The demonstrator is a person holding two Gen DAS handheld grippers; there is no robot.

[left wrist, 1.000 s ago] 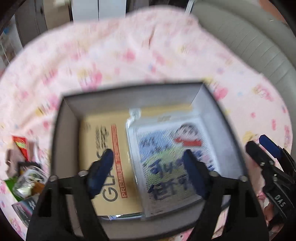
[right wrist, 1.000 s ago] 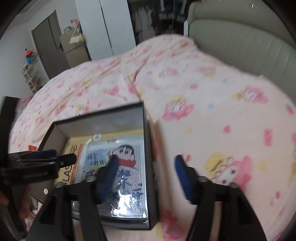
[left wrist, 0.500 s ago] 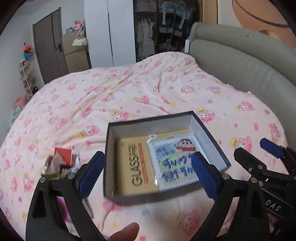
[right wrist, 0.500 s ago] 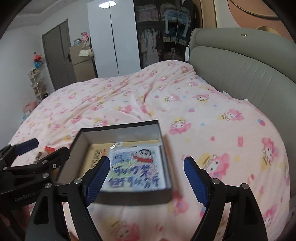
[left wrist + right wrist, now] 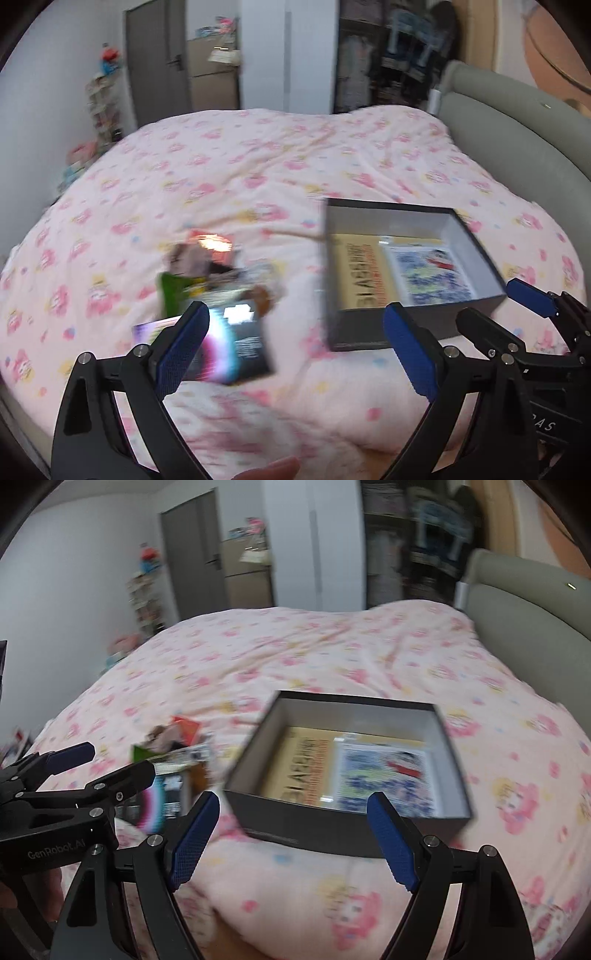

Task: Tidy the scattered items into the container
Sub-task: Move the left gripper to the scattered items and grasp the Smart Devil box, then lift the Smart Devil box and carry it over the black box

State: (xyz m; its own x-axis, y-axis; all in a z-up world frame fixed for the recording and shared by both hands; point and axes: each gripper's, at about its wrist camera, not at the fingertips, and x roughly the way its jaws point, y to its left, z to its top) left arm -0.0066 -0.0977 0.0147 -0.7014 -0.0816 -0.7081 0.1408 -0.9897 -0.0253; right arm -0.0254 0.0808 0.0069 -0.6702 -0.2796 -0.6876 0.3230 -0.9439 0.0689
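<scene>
Scattered items (image 5: 218, 295) are seen as a blurred heap on the pink patterned bedspread (image 5: 258, 177), just left of the dark box (image 5: 417, 328), which serves as the container and is taken as the landmark. A yellow packet (image 5: 295, 764) and a cartoon-printed packet (image 5: 384, 775) are laid flat side by side inside the box. The left gripper (image 5: 291, 347) is held with its jaws spread wide and nothing between them, nearer the camera than the heap and left of the box; a dark glossy packet (image 5: 243, 343) from the heap is seen between its blue pads. The right gripper (image 5: 291, 842) is likewise held released and empty, poised before the box's near wall (image 5: 332, 830). Finer detail in the heap is lost to motion blur.
</scene>
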